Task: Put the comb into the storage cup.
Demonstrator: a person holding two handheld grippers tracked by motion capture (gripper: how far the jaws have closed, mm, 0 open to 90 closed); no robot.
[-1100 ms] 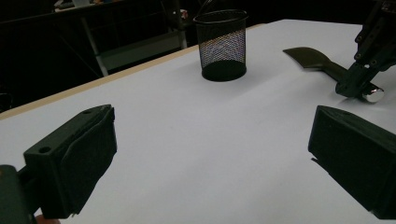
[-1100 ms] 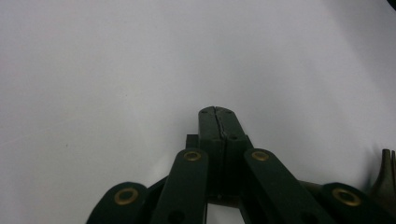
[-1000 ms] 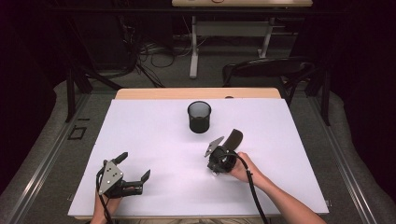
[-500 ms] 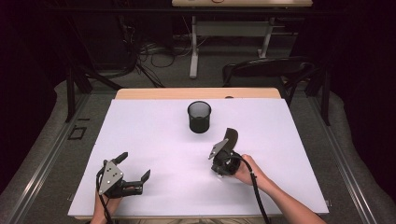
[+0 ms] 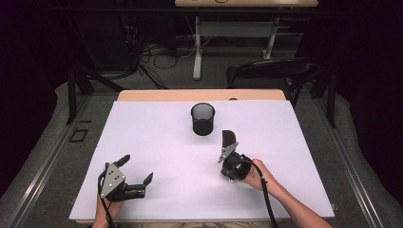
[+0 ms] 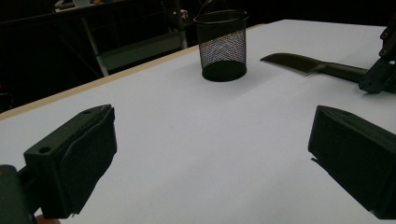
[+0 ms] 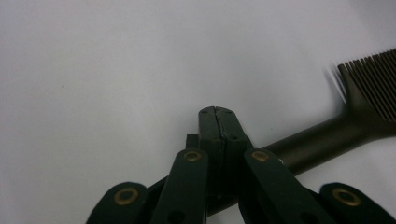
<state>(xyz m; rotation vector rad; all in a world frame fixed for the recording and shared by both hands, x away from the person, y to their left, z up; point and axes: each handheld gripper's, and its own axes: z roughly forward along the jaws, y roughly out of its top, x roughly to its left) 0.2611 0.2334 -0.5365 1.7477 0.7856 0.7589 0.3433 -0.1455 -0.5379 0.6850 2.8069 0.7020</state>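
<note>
Right gripper (image 5: 227, 151) is clamped on the handle of a black comb (image 5: 229, 138), just right of table centre. In the right gripper view the jaws sit pressed together, with the comb's handle (image 7: 317, 142) running out to the right from behind them. Whether the pads pinch the handle itself or sit on top of it I can't fully tell, but it reads as a hold near the handle's end. That grip leaves the toothed head free, probably so it can go into the cup first.

The comb's long axis runs near-to-far. Its toothed head points toward the far edge and stops just short of the mesh pen cup (image 5: 203, 118); the two are near but apart. In the left gripper view the comb (image 6: 299, 63) looks low over the white table (image 5: 157, 142), roughly level. I can't tell whether it touches.

Left gripper (image 5: 138, 173) sits near-left, jaws wide apart, holding nothing and well clear of the work, likely parked out of the way.

The cup stands upright, far-centre, mouth open.
</note>
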